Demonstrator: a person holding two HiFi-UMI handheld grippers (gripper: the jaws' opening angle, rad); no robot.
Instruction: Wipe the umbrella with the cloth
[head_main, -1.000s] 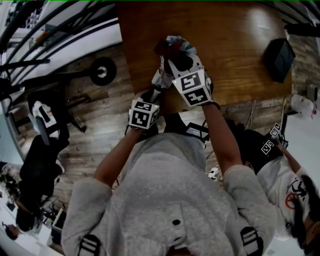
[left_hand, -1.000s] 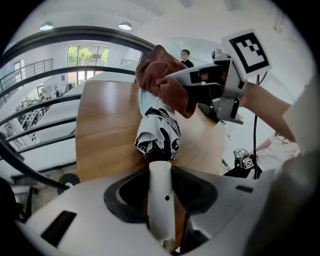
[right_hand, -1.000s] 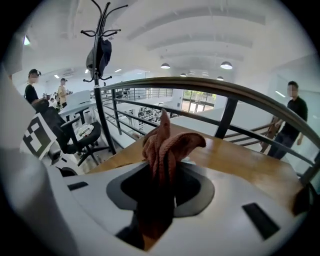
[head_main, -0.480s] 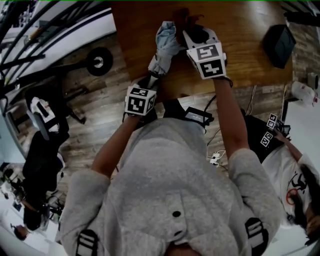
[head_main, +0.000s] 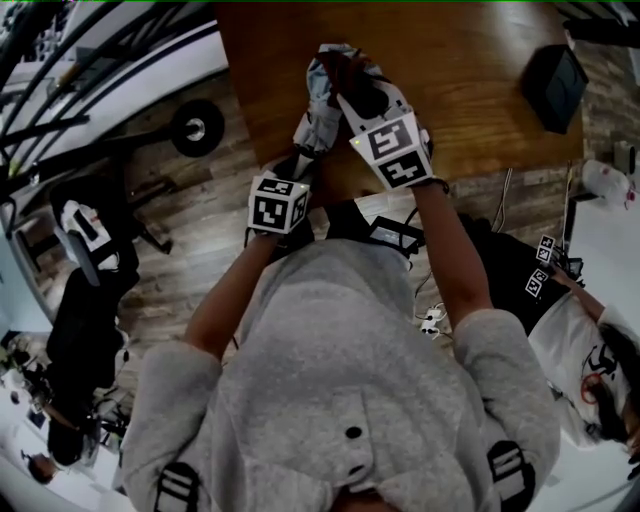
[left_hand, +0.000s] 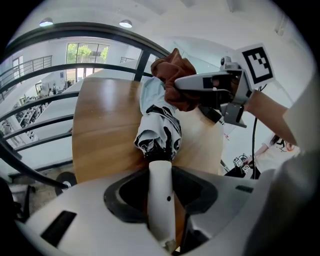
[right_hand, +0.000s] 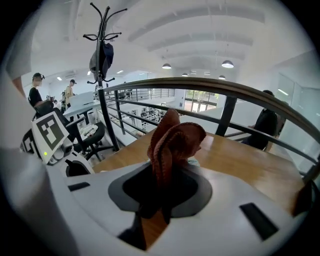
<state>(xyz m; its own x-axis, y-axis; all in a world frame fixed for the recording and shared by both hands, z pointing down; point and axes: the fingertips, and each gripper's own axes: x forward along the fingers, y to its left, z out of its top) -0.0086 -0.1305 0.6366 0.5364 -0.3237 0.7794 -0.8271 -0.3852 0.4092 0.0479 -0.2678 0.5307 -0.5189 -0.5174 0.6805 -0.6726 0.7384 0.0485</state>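
1. Pale-blue-and-black folded umbrella (left_hand: 157, 125) lies out over the wooden table (left_hand: 100, 125), its white handle (left_hand: 160, 195) clamped in the left gripper's (head_main: 296, 165) jaws.
2. Rust-brown cloth (right_hand: 170, 140) sits bunched against the umbrella's far end, pinched tight in the right gripper's (head_main: 358, 92) jaws.
3. Beyond the umbrella, a dark railing (left_hand: 100, 32) curves round the table.

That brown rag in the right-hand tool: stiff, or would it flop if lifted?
Probably floppy: the cloth bunches in soft folds above the right gripper, which is shut on it. Likely light, since that pinch alone holds it up. Pressed on the folded umbrella, it should mould to it rather than slide stiffly.
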